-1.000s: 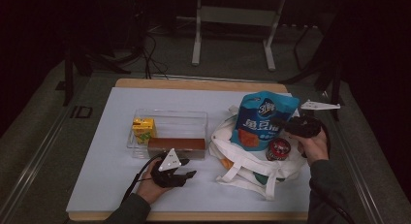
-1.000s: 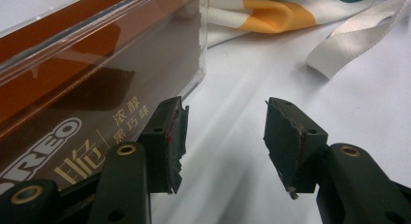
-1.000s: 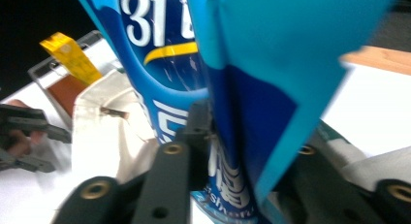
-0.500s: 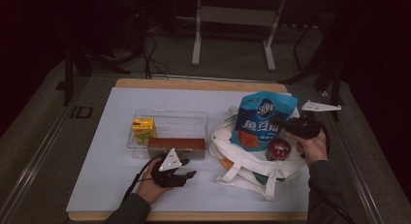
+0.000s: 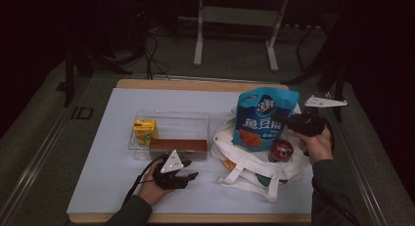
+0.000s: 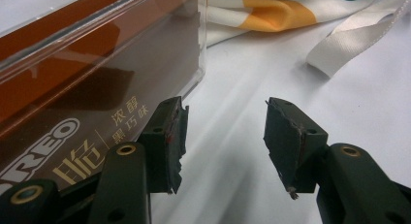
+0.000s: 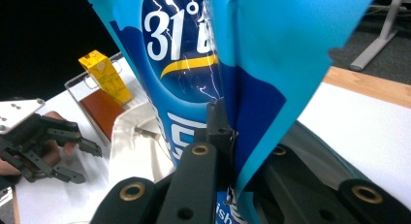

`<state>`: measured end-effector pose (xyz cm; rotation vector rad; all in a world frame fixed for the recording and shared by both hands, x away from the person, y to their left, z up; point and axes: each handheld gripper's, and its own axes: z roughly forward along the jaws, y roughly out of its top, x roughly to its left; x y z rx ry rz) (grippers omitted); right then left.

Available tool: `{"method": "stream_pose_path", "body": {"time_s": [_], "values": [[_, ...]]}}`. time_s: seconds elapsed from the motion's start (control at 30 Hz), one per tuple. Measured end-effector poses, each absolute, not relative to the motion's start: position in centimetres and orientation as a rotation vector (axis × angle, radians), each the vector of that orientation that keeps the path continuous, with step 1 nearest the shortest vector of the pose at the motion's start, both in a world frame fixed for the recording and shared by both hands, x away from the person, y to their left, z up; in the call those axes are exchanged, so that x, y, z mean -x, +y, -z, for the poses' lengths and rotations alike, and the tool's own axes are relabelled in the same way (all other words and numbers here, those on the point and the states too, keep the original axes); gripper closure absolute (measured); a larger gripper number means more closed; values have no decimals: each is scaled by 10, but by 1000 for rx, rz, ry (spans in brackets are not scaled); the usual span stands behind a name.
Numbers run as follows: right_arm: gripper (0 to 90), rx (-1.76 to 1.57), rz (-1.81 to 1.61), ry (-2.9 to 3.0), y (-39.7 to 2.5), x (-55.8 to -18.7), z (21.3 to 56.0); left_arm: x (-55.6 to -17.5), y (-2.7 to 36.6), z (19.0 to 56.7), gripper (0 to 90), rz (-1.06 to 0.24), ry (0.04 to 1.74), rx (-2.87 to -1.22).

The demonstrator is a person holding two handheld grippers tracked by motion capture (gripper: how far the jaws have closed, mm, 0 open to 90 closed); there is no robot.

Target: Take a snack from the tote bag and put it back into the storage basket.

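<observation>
Blue snack bag [image 5: 263, 119] is pinched at its edge by the right claw [image 5: 285, 119] and held upright over the white tote bag [image 5: 254, 160], seemingly mid-unpacking, while the left claw [image 5: 188, 175] rests gaping and empty by the clear plastic box [image 5: 171, 122] on the desk [image 5: 98, 177].

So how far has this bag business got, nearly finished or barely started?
Partway, I'd guess. A red-lidded can already sits in the white tote bag. The right gripper is shut on the blue snack bag, held upright over the tote. The yellow carton and brown Oreo box lie in the clear tray, beside the open left gripper.
</observation>
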<state>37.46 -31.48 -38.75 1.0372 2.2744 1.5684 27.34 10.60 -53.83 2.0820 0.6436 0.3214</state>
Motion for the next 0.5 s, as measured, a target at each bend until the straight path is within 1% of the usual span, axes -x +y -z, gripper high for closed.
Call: {"method": "stream_pose_path", "body": {"time_s": [0.23, 0.5], "values": [[891, -1032, -1554, 2263, -306, -368, 369, -273, 106, 538, 490, -323, 642, -2081], [891, -1042, -1613, 2220, -305, -362, 350, -273, 106, 538, 490, -325, 640, -2081]]}}
